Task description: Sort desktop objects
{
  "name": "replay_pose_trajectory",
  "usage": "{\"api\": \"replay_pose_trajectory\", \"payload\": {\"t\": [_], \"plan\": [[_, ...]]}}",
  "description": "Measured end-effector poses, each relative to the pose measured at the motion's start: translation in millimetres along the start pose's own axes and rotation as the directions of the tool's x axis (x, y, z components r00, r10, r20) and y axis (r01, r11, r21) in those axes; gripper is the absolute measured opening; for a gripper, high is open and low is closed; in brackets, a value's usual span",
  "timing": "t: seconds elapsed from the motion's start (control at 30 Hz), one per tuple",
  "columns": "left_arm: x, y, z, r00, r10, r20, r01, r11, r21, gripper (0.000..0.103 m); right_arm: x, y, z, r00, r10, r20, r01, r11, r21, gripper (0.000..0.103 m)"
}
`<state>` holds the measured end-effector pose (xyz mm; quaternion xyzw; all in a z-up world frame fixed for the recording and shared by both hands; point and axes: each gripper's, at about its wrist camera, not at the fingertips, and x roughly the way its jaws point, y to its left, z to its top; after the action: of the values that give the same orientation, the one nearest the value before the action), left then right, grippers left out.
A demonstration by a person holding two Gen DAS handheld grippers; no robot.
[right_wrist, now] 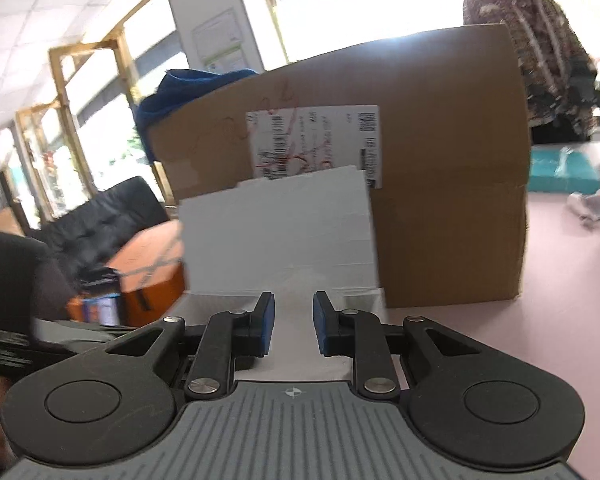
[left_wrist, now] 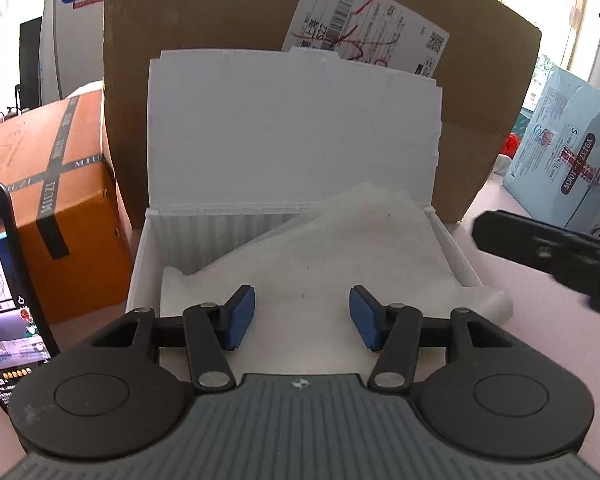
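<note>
- The left gripper [left_wrist: 302, 317] hangs over the near edge of a white box [left_wrist: 140, 276]. Its blue pads [left_wrist: 242, 316] stand wide apart and nothing is between them, so it is released.
- The white box is open. Its lid [left_wrist: 292, 128] stands up at 12 o'clock and leans toward the big cardboard box [left_wrist: 228, 4] behind it.
- Inside the white box lies a sheet of white foam [left_wrist: 340, 248]. One corner of the foam hangs over the box wall at about 3 o'clock.
- At 9 o'clock of the left view a phone [left_wrist: 4, 288] stands close, with its screen lit.
- At 3 o'clock a blurred black part of the right gripper comes in from the edge, above the pink table [left_wrist: 540, 320].
- The right gripper [right_wrist: 294, 328] has its pads [right_wrist: 266, 326] set apart with a smaller gap. I see only the white box between them from behind, and nothing clamped, so it is released too.
- In the right view the left gripper and a hand are a dark blur at 9 o'clock.
- Past the phone, at 10 o'clock, sits an orange box [left_wrist: 40, 168] with dark tape in a cross.
- The cardboard box carries a shipping label [left_wrist: 360, 20] with red scribbles, and it blocks the view beyond the white box.
- At 2 o'clock of the left view lies a light blue package [left_wrist: 560, 148].
- Far in the right view, at 1 o'clock, a person in a patterned jacket [right_wrist: 540, 40] stands behind the cardboard box.
- At 9 o'clock, far, is a black sofa [right_wrist: 112, 216].
</note>
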<state>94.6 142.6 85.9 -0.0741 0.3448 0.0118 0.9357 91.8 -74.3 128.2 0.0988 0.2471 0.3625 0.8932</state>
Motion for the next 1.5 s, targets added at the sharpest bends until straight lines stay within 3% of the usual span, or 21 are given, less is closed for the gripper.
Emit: {"api": "replay_pose_trajectory", "payload": {"t": [0.17,0.33,0.47,0.6,0.7,0.8,0.9,0.97,1.03,1.13,1.2,1.27,1.37,1.5], "plan": [[0.3,4.1,1.9,1.0,0.005,0.002,-0.005,1.0,-0.028,0.049,17.9,7.9,-6.9,0.994,-0.019,-0.106,0.017,1.0,-0.015,0.02],[-30.5,9.1,10.0,0.995,-0.013,0.098,0.016,0.999,-0.031,0.049,39.8,12.8,-16.3,0.985,-0.046,-0.165,0.039,0.998,-0.048,0.02],[-29.8,10.3,13.7,0.995,-0.059,0.079,0.061,0.998,-0.026,0.049,58.8,20.5,-15.5,0.975,-0.08,-0.209,0.062,0.994,-0.089,0.021],[-35.6,29.9,22.6,0.995,-0.044,0.093,0.053,0.994,-0.098,0.049,79.6,21.2,-12.7,0.955,-0.098,-0.282,0.072,0.992,-0.102,0.03],[-52.5,46.0,28.0,0.987,-0.058,0.148,0.08,0.985,-0.153,0.049,88.9,26.3,-11.1,0.94,-0.152,-0.306,0.107,0.982,-0.157,0.035],[-68.6,53.4,31.8,0.978,-0.044,0.202,0.078,0.983,-0.164,0.049,101.2,29.6,-8.6,0.921,-0.186,-0.343,0.123,0.973,-0.197,0.043],[-77.2,57.5,35.3,0.973,-0.06,0.224,0.098,0.982,-0.164,0.049,109.3,32.7,-5.1,0.903,-0.212,-0.374,0.134,0.965,-0.223,0.044],[-81.3,61.3,36.2,0.971,-0.084,0.223,0.122,0.979,-0.162,0.049,106.5,32.7,0.4,0.904,-0.192,-0.382,0.119,0.971,-0.206,0.044],[-85.0,62.2,36.3,0.969,-0.091,0.23,0.129,0.979,-0.158,0.049,95.1,32.1,9.8,0.919,-0.135,-0.371,0.078,0.983,-0.165,0.044],[-91.7,64.0,35.8,0.964,-0.076,0.254,0.12,0.98,-0.161,0.05,69.8,38.9,23.5,0.933,0.026,-0.359,-0.058,0.995,-0.079,0.044],[-96.5,65.3,35.6,0.961,-0.079,0.265,0.126,0.978,-0.165,0.05,50.3,57.2,25.8,0.938,0.071,-0.34,-0.132,0.978,-0.159,0.044],[-99.8,65.2,35.1,0.958,-0.098,0.269,0.145,0.976,-0.16,0.05,34.0,78.9,21.9,0.946,0.056,-0.32,-0.159,0.939,-0.306,0.044],[-102.6,60.8,34.2,0.955,-0.123,0.269,0.165,0.976,-0.14,0.05,23.8,97.0,9.0,0.934,0.036,-0.356,-0.196,0.884,-0.425,0.041],[-104.8,56.9,33.1,0.952,-0.146,0.27,0.185,0.975,-0.126,0.05,26.1,107.1,-9.5,0.937,-0.039,-0.347,-0.163,0.83,-0.534,0.03]]}}
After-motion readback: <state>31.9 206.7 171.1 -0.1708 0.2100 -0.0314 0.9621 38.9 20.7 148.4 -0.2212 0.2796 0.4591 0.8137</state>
